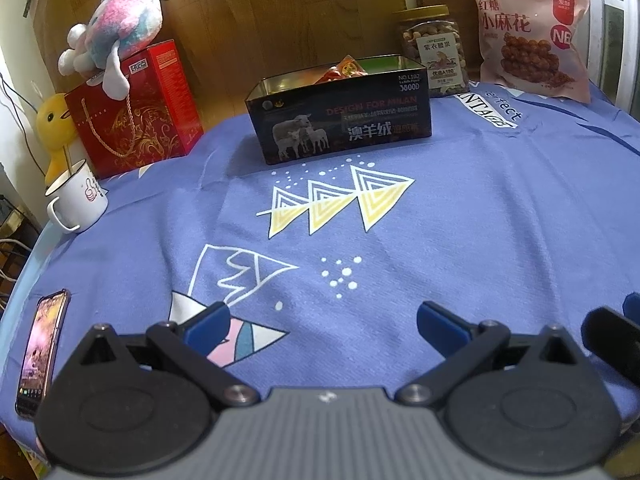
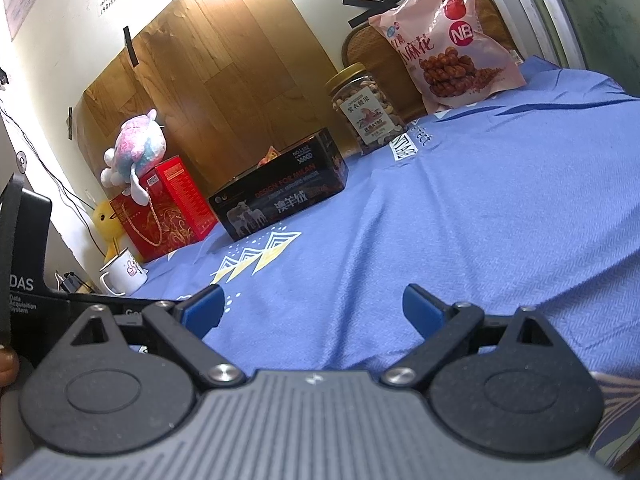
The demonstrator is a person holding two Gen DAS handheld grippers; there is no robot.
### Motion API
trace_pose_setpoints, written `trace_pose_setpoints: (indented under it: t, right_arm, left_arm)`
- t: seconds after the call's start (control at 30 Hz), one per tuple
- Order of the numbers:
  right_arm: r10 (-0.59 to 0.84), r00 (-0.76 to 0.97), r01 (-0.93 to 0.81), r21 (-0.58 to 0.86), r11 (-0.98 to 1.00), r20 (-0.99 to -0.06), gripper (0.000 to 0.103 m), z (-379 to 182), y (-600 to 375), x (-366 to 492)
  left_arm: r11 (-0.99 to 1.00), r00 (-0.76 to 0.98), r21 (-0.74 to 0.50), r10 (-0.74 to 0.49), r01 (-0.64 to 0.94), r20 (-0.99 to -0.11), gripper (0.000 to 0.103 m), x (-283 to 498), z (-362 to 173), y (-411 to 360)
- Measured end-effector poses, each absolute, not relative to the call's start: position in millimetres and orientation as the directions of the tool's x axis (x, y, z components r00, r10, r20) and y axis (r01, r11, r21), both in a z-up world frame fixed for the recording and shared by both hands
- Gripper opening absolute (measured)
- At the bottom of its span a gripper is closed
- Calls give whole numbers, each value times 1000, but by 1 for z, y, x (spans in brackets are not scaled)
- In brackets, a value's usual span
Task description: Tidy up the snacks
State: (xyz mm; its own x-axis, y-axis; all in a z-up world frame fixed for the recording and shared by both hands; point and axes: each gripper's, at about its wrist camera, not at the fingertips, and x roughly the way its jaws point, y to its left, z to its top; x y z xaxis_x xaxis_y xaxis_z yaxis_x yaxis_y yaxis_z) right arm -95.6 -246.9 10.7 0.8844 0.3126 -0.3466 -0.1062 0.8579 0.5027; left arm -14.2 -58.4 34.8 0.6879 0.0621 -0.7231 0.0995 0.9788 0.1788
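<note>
Both the left gripper (image 1: pixel 322 326) and right gripper (image 2: pixel 312 306) hang spread and empty, well short of the black tin (image 1: pixel 340 120), which holds one red packet (image 1: pixel 344 70); the nut jar (image 1: pixel 434 54) and pink twist-snack bag (image 1: pixel 528 36) behind it look left to sort.

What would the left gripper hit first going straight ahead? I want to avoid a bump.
Likely the black tin. The left gripper is open over bare cloth, with nothing between it and the tin; depth is hard to judge.
</note>
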Motion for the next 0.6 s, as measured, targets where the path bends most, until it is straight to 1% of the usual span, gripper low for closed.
trace_pose_setpoints:
  t: [0.43, 0.6]
  right_arm:
    - [313, 884, -107, 502, 858, -346, 97, 11, -247, -96]
    - [307, 887, -105, 495, 862, -346, 97, 10, -247, -94]
  left_arm:
    - [977, 705, 187, 62, 101, -707, 103, -16, 34, -58]
    - [984, 713, 137, 13, 117, -701, 103, -16, 39, -52]
